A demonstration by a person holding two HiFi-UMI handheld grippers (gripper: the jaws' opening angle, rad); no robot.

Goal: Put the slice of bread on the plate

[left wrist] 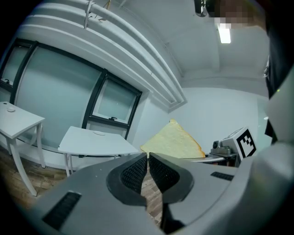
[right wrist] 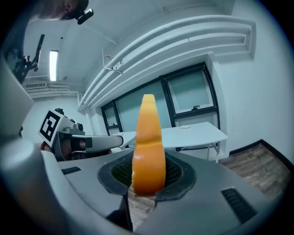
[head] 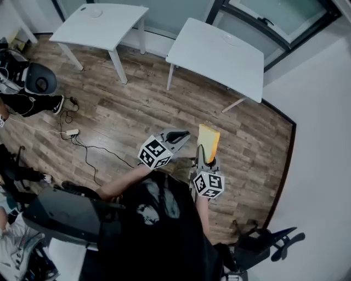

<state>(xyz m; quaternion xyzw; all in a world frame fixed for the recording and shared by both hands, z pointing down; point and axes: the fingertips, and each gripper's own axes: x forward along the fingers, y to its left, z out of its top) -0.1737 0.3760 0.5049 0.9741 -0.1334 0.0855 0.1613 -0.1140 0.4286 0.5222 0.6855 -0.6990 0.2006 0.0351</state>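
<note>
A slice of bread (head: 208,141) with an orange-brown crust stands upright over the wooden floor, its lower end pinched in my right gripper (head: 204,156). In the right gripper view the slice (right wrist: 148,147) is edge-on between the dark pads, and my right gripper (right wrist: 147,176) is shut on it. My left gripper (head: 184,134) hovers just left of the slice; its pads (left wrist: 138,172) meet with nothing between them. From the left gripper view the slice's pale face (left wrist: 174,142) shows beyond the jaws. A flat round shape, possibly a plate (head: 230,39), lies on the nearer white table.
Two white tables (head: 216,55) (head: 101,24) stand ahead by the glass wall; the far one bears a similar round shape (head: 94,11). Cables and a power strip (head: 71,132) lie on the floor at left. Office chairs (head: 263,241) stand behind me.
</note>
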